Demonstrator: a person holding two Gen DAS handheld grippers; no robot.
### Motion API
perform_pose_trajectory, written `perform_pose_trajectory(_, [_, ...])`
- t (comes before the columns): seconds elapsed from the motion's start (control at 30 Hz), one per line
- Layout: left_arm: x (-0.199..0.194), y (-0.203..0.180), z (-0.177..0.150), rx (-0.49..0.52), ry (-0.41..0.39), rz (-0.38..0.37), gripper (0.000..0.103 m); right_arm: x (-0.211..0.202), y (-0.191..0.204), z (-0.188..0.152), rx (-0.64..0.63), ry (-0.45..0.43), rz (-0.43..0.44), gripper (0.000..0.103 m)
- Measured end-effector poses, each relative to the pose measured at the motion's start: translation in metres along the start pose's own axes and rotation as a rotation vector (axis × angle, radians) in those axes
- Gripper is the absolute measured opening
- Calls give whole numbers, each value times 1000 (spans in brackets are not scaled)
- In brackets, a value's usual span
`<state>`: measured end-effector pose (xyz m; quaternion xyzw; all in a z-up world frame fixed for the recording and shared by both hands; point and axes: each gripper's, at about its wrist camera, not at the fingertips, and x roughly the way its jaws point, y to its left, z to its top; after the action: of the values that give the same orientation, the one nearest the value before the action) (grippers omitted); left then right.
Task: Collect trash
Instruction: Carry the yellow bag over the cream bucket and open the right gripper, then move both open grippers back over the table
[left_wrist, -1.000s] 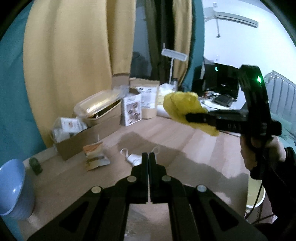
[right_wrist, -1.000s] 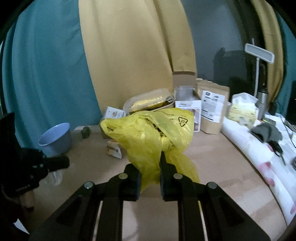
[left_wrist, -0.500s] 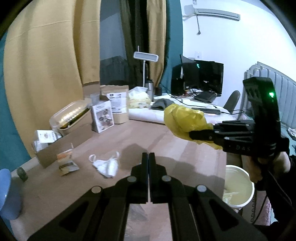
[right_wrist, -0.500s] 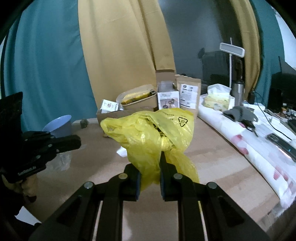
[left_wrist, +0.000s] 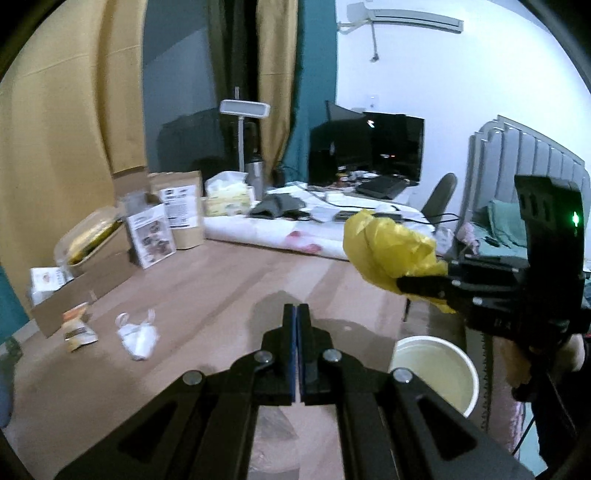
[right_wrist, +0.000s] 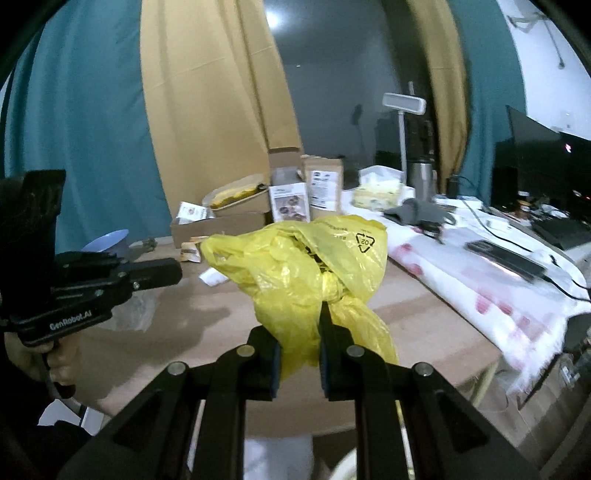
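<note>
While our right gripper (right_wrist: 297, 354) clamps the knotted yellow plastic bag (right_wrist: 295, 266), left gripper (left_wrist: 296, 354) shut & empty, we judge next: drop into cream round bin (left_wrist: 436, 373).

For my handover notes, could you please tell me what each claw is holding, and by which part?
The right claw pinches the yellow bag just below its knot; the left claw holds nothing.

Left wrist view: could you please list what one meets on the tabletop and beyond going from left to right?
Small snack packet → crumpled white tissue → shut left gripper → yellow plastic bag → cream bucket → right gripper holding the bag.
</note>
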<state>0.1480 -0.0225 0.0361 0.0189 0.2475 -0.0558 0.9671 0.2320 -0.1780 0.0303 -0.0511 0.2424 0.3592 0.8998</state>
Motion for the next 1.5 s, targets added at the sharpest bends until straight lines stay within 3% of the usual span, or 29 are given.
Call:
perform_pose_trajectory(0.4, [31, -86, 14, 94, 6, -117, 0, -55, -62, -62, 77, 34, -112, 15])
perform_pose_trajectory(0.8, [77, -150, 11, 147, 55, -219, 0, -43, -118, -154, 242, 196, -144, 21])
perform_pose_trajectory(0.87, [87, -159, 11, 159, 63, -239, 0, -37, -126, -162, 258, 225, -146, 24])
perform_pose_trajectory(0.9, [90, -164, 10, 165, 68, -246, 0, -34, -128, -166, 262, 239, -148, 33])
perform_pose_trajectory(0.93, [94, -168, 10, 171, 72, -253, 0, -32, -131, -169, 267, 251, -153, 50])
perform_pose_trajectory(1.0, [102, -179, 10, 185, 83, -272, 0, -30, -136, -177, 288, 254, -155, 74])
perform_pose_trajectory(1.5, [170, -242, -11, 211, 214, -438, 0, -81, -187, -222, 423, 246, -305, 76])
